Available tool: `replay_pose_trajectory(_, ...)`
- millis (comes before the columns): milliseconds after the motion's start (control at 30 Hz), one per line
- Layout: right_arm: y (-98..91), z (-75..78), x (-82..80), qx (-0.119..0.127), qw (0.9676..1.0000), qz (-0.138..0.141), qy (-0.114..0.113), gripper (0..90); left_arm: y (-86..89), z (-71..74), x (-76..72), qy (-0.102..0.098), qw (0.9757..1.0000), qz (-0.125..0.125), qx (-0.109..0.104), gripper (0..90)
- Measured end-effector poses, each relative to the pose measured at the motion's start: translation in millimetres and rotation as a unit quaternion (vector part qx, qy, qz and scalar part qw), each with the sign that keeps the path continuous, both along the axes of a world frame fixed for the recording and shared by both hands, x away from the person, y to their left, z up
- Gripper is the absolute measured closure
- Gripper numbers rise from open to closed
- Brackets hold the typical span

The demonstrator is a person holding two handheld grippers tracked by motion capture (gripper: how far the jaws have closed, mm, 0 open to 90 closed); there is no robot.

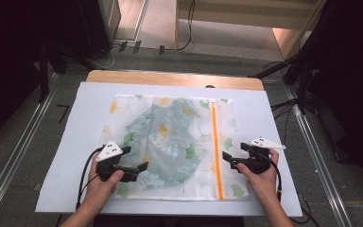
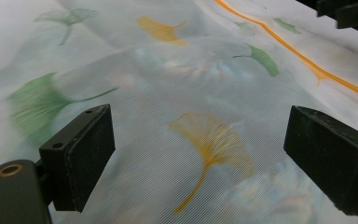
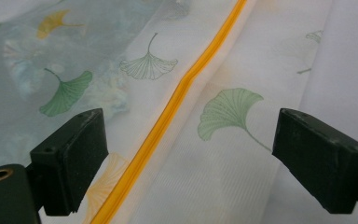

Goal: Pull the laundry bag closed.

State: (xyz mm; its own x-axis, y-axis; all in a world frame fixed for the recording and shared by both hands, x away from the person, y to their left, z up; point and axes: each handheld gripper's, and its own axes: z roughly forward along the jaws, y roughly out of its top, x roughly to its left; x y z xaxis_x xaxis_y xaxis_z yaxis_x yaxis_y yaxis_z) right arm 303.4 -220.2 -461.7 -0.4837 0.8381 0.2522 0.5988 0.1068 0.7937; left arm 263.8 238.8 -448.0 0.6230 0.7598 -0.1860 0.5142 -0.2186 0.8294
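The left gripper [image 1: 144, 166] hovers wide open over the mesh laundry bag [image 1: 170, 142], which lies flat on the white sheet [image 1: 75, 142]; its orange zipper [image 1: 216, 151] runs near the right gripper [image 1: 226, 156], also wide open, gripping nothing

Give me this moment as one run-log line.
left claw: open, over mesh bag, holding nothing | right claw: open, beside orange zipper, holding nothing | bag: flat on white sheet, garment inside
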Motion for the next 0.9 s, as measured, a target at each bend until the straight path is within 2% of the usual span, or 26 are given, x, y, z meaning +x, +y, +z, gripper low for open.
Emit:
replay_pose_trajectory(67, -5.1, 2.0, -5.9, 0.008, 1.0000, 0.000, 0.000, 10.2, 12.4, 0.5, -0.9, -0.002, 0.9998, 0.014, 0.013, 8.9)
replay_pose_trajectory(167, -10.9, 4.5, -15.7, 0.006, 1.0000, -0.004, -0.005, 10.1, 31.0, 2.4, -2.1, 0.001, 0.9992, 0.039, 0.004, 12.8)
replay_pose_trajectory(300, -17.9, 6.0, -28.8, -0.009, 0.9999, -0.002, -0.013, 10.1, 50.0, 4.1, -6.1, -0.006, 0.9983, 0.057, 0.011, 13.2)
replay_pose_trajectory(333, -20.4, 6.5, -31.7, -0.009, 0.9999, -0.002, -0.013, 10.1, 53.7, 4.3, -7.3, -0.008, 0.9979, 0.062, 0.016, 13.2)
replay_pose_trajectory(433, -28.4, 7.6, -39.8, 0.001, 0.9999, -0.009, -0.013, 10.4, 61.2, 3.8, -11.4, -0.021, 0.9957, 0.076, 0.049, 13.2)
replay_pose_trajectory(467, -31.2, 7.6, -41.9, 0.003, 0.9998, -0.011, -0.013, 10.8, 63.7, 3.9, -12.4, -0.021, 0.9954, 0.078, 0.052, 13.2)
replay_pose_trajectory(733, -48.2, 6.9, -58.7, 0.008, 0.9996, -0.024, -0.012, 12.2, 85.3, 6.8, -21.6, -0.018, 0.9936, 0.103, 0.044, 13.2)
replay_pose_trajectory(800, -50.9, 6.4, -63.3, 0.004, 0.9996, -0.024, -0.012, 12.5, 92.0, 8.4, -23.8, -0.021, 0.9924, 0.114, 0.041, 13.2)
replay_pose_trajectory(900, -55.3, 7.0, -69.5, 0.001, 0.9997, -0.023, -0.010, 12.6, 102.7, 14.0, -26.8, -0.033, 0.9892, 0.136, 0.042, 13.2)
